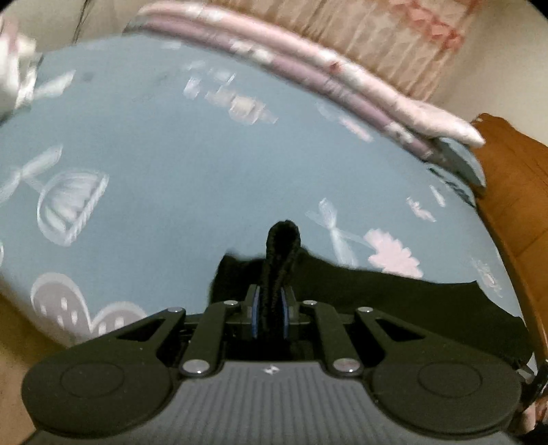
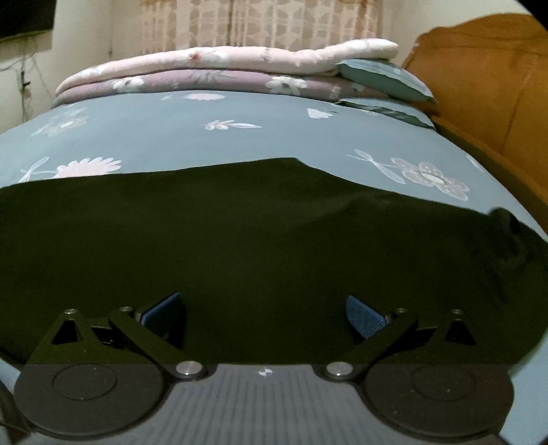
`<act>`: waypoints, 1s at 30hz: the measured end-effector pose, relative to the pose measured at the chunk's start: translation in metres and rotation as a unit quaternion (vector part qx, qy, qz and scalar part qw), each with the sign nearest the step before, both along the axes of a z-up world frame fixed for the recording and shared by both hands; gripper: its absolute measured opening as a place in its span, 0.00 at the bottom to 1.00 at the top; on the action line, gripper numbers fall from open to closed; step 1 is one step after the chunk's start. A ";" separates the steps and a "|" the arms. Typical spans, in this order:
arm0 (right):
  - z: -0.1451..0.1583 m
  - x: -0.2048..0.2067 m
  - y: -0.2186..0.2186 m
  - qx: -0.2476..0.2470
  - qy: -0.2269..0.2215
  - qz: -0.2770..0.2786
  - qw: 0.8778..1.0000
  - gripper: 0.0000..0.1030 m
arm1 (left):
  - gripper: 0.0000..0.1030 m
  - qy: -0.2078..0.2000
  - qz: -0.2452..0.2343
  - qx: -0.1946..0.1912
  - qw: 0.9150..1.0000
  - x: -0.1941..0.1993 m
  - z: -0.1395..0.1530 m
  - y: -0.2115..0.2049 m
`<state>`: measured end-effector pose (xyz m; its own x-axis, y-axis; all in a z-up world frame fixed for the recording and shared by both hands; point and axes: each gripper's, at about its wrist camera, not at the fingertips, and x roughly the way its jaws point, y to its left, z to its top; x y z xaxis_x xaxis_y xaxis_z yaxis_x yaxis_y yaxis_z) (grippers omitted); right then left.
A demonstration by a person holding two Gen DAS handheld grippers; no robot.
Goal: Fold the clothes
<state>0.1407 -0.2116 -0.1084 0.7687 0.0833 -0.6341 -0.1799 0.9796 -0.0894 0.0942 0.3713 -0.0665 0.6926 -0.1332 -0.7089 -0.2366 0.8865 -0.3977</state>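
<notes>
A black garment (image 2: 239, 239) lies spread flat on a blue flowered bedsheet (image 2: 205, 137). My left gripper (image 1: 270, 304) is shut on a bunched fold of the black garment (image 1: 281, 253), which sticks up between the blue pads; the rest of the cloth trails right (image 1: 411, 304). My right gripper (image 2: 263, 311) is open wide, its blue pads (image 2: 364, 315) hovering just over the near part of the garment, holding nothing. A rumpled corner of the garment (image 2: 510, 236) lies at the right.
Folded pink and mauve quilts (image 2: 212, 68) are stacked at the far side of the bed, with a blue pillow (image 2: 383, 77) beside them. A wooden headboard (image 2: 486, 85) runs along the right. Curtains (image 2: 260, 24) hang behind.
</notes>
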 end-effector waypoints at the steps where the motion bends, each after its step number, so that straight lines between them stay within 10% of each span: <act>1: 0.001 0.000 0.005 -0.010 0.000 0.006 1.000 1.00 | 0.10 0.005 0.002 -0.004 1.000 0.000 -0.005 0.003; 20: 0.051 0.003 0.128 0.004 -0.018 0.197 0.980 1.00 | 0.47 -0.059 -0.055 0.055 0.995 -0.020 0.023 -0.013; 30: 0.054 0.008 0.217 0.038 0.029 0.335 0.941 0.72 | 0.54 -0.033 -0.147 0.083 0.985 0.022 -0.027 -0.073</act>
